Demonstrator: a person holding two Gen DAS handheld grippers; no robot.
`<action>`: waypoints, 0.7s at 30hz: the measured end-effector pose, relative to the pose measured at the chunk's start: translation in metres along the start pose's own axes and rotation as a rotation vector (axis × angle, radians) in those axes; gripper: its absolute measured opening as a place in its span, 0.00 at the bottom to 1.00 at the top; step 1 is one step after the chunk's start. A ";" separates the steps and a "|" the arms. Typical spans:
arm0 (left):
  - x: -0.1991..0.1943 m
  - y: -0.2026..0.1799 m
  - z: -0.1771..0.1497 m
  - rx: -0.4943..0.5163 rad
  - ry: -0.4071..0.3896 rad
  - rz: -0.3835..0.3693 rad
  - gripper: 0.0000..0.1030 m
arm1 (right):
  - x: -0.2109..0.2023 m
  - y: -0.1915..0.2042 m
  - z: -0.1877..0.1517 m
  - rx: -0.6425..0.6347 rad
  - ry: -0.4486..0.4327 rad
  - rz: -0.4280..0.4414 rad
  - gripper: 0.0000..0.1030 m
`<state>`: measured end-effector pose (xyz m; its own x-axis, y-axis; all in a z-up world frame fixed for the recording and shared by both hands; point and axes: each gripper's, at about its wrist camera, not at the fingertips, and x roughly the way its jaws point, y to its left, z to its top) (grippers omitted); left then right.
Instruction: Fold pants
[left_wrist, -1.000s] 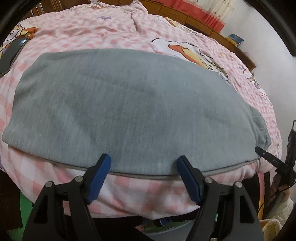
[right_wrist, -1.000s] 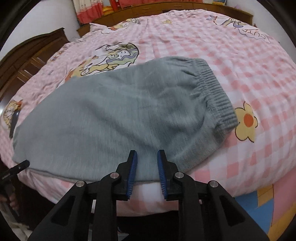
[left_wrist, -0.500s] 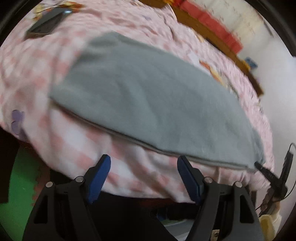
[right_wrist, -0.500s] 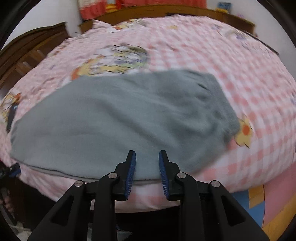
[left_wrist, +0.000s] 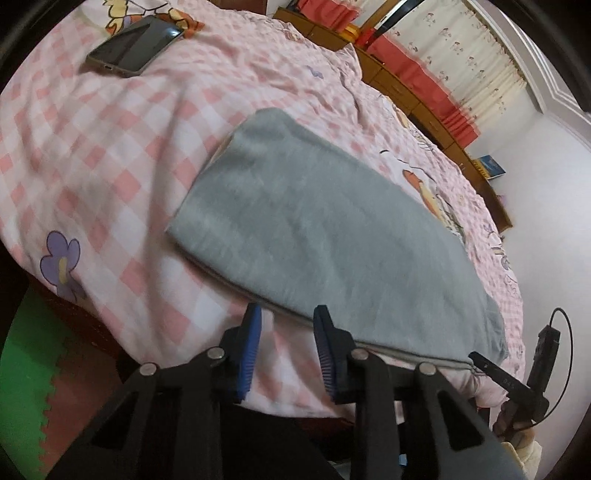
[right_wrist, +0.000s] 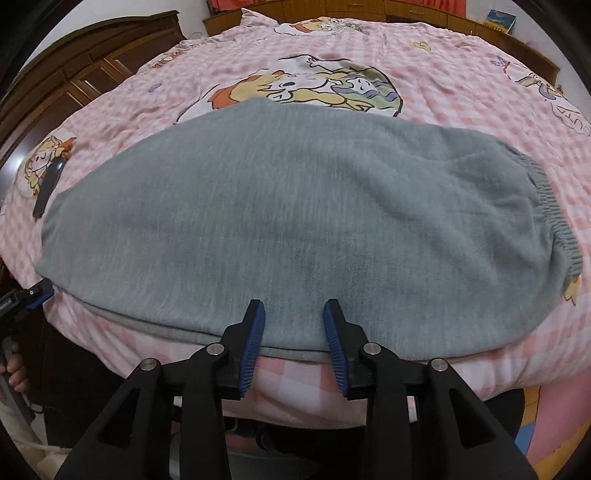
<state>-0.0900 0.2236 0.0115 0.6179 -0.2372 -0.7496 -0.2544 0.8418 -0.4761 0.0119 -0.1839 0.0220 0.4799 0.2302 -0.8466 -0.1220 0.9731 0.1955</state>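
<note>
Grey pants (right_wrist: 288, 229) lie flat on the pink checked bed, folded lengthwise leg on leg, with the elastic waistband (right_wrist: 554, 218) at the right. In the left wrist view the pants (left_wrist: 325, 236) run from the leg end at upper left toward the lower right. My left gripper (left_wrist: 286, 325) is open and empty at the near edge of the pants near the leg end. My right gripper (right_wrist: 293, 317) is open and empty at the near edge around the middle of the pants. Each gripper's tip shows in the other's view.
A dark phone (left_wrist: 135, 46) lies on the bed beyond the leg end; it also shows in the right wrist view (right_wrist: 50, 184). A wooden headboard (right_wrist: 92, 55) and cabinets border the bed. A green foam floor mat (left_wrist: 22, 369) lies beside the bed.
My left gripper has swung left toward the leg end and its jaws have narrowed. My right gripper has shifted left toward the middle of the pants and its jaws have widened.
</note>
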 end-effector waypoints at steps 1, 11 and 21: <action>0.002 0.002 0.001 -0.008 -0.003 0.004 0.28 | 0.001 -0.001 -0.002 0.001 -0.004 0.007 0.42; 0.021 0.034 0.008 -0.138 -0.011 -0.070 0.32 | 0.009 0.007 -0.005 -0.039 -0.035 0.023 0.62; 0.018 0.031 0.011 -0.132 -0.074 -0.118 0.52 | 0.011 0.009 -0.007 -0.038 -0.056 0.024 0.67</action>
<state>-0.0784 0.2509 -0.0120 0.7011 -0.2899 -0.6515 -0.2695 0.7381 -0.6185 0.0100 -0.1729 0.0115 0.5240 0.2551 -0.8126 -0.1668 0.9664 0.1958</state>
